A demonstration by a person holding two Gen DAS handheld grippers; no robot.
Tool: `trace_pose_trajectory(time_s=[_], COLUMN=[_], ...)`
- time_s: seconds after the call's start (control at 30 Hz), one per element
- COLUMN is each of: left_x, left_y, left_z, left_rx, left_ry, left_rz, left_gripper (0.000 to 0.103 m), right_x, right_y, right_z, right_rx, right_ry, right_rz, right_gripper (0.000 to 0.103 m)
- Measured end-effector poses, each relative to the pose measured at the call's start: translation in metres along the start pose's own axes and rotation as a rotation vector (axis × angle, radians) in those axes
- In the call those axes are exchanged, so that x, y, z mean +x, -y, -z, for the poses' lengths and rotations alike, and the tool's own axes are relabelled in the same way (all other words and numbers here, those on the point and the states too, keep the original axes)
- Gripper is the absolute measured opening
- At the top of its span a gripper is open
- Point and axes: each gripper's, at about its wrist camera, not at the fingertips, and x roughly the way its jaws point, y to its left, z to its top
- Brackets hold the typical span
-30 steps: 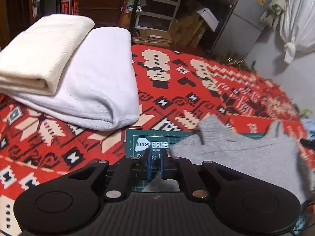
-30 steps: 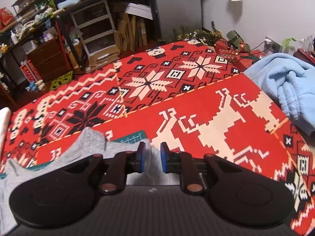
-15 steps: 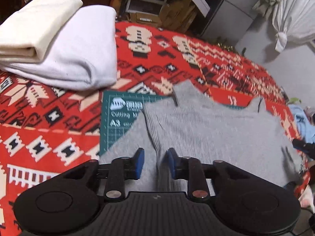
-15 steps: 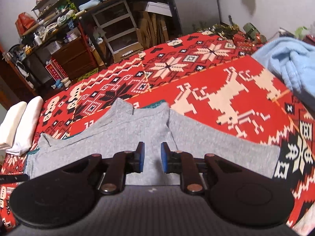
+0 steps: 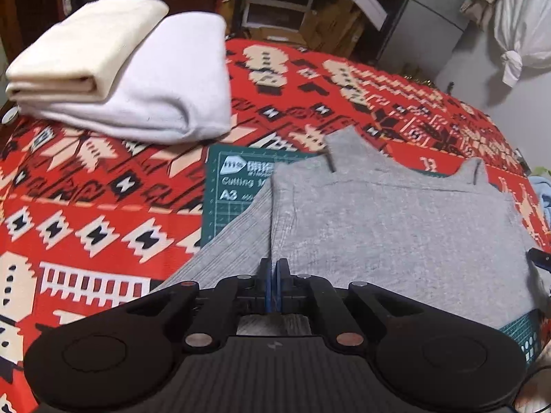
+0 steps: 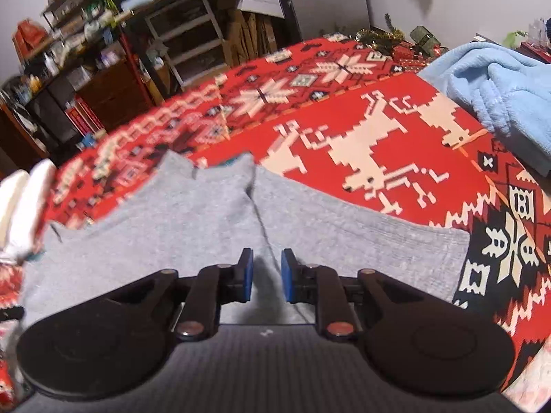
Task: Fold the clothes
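Left claw [image 5: 274, 284] together on grey garment [image 5: 396, 234]; right claw [image 6: 267, 275] apart; folded towels [image 5: 137, 79] beside

Both the left gripper [image 5: 274, 280] and the right gripper [image 6: 267, 275] are matte black, each with two round discs flanking a ribbed grey centre panel. Slim linkage arms carry silver and copper-coloured rivets — and end in blue-padded fingers [image 6: 247, 274].

Two folded towels [image 5: 120, 69], one grey garment [image 5: 396, 227].
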Motion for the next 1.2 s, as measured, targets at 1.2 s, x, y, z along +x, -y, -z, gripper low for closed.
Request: trace_pose_trajectory(time_s=[1.2], left_x=[-0.015], left_y=[0.028], left_z=[-0.004], left_rx=[-0.042], left_ry=[0.102], left_rz=[0.041], left_gripper=[0.017], right_x=[-0.006], right_y=[-0.017], right_z=[-0.015], right_rx=[-0.156], right_ry=[0.115], right_rz=[-0.126], right_gripper=[0.013])
